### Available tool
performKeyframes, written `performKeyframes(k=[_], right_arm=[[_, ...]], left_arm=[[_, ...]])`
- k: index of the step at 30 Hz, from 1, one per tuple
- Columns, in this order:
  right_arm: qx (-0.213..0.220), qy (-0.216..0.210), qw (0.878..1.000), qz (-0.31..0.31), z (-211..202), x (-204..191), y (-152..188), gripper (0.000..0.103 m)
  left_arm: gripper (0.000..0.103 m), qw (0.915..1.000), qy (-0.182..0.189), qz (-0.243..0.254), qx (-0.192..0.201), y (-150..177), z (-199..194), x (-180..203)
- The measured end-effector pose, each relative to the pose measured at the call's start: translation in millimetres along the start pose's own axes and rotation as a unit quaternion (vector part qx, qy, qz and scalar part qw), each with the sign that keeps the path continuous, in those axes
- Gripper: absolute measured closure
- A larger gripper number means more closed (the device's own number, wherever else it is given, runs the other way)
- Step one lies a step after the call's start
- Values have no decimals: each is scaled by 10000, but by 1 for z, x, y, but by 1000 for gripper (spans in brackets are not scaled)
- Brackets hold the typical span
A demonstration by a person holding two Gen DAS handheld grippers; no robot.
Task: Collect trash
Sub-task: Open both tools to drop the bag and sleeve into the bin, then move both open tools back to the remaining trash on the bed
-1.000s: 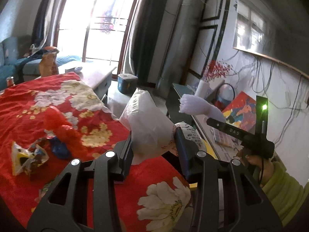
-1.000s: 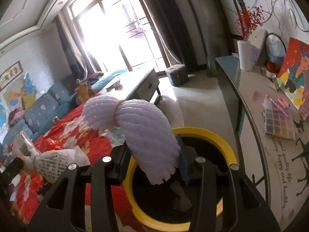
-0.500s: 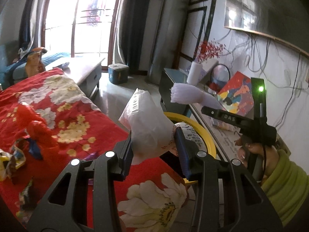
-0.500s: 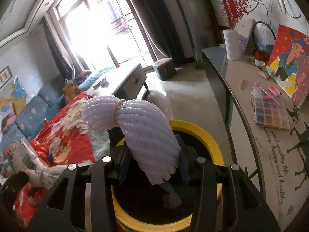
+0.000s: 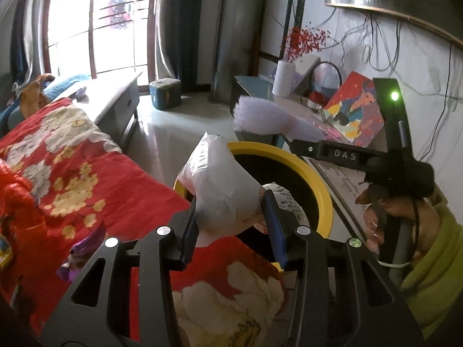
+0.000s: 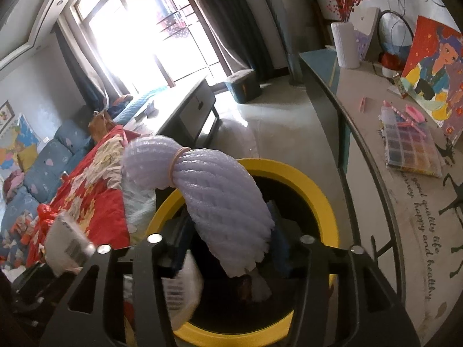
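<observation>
- Left wrist view: the left tongs (image 5: 231,225) have a crumpled white plastic bag (image 5: 220,190) between their jaws; both pads touch its sides, and the jaws are opening slightly.
- A printed paper scrap (image 5: 286,202) sticks out of the bag on the right pad's side.
- The bag hangs at the near rim of a yellow-rimmed trash bin (image 5: 312,179), over the edge of a red flowered blanket (image 5: 86,179).
- The bin stands on the floor between the blanket and a long desk (image 5: 341,179) by the wall.
- To the right, the right tongs (image 5: 289,138) reach over the far side of the bin, gripped by a hand (image 5: 393,217) in a green sleeve (image 5: 434,260).
- A pale purple foam net (image 5: 266,118) pokes out past their tips, above the bin's far rim.
- A purple wrapper (image 5: 84,248) lies on the blanket at lower left.

- Right wrist view: the right tongs (image 6: 228,248) are right above the bin's (image 6: 303,173) dark opening, and their jaws are opening.
- The foam net (image 6: 222,199), tied with a rubber band, sits between the jaws; a gap shows at the left pad, and the right pad is close against it or touching; I cannot tell which.
- The white bag (image 6: 182,286) and its barcoded paper show at lower left, by the bin's rim.
- On the desk (image 6: 405,202) lie a colourful bead box (image 6: 411,150) and a painting (image 6: 434,69).
</observation>
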State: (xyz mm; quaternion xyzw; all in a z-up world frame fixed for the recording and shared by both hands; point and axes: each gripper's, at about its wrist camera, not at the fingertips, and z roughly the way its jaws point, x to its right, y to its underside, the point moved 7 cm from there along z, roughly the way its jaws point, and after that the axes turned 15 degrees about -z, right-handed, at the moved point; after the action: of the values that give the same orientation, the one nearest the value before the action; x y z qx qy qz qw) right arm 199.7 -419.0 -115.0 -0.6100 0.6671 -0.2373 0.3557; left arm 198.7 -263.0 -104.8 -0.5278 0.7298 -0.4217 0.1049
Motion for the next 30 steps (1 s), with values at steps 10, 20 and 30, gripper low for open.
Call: performKeyframes(k=[10,20,30], right_arm=[[103,270,9996,-62,-6,5,2,30],[415,281,9981,-346,-21,-22,-6,25],[617,29,9962,-614,-36,-57,-17,23]], left_arm=[[18,9991,77,-381,191,-9,-6,-10],[12,9965,34,-647,532,-16,-36,-21],[11,9902,-138,-959,1010,-26,-71,-48]])
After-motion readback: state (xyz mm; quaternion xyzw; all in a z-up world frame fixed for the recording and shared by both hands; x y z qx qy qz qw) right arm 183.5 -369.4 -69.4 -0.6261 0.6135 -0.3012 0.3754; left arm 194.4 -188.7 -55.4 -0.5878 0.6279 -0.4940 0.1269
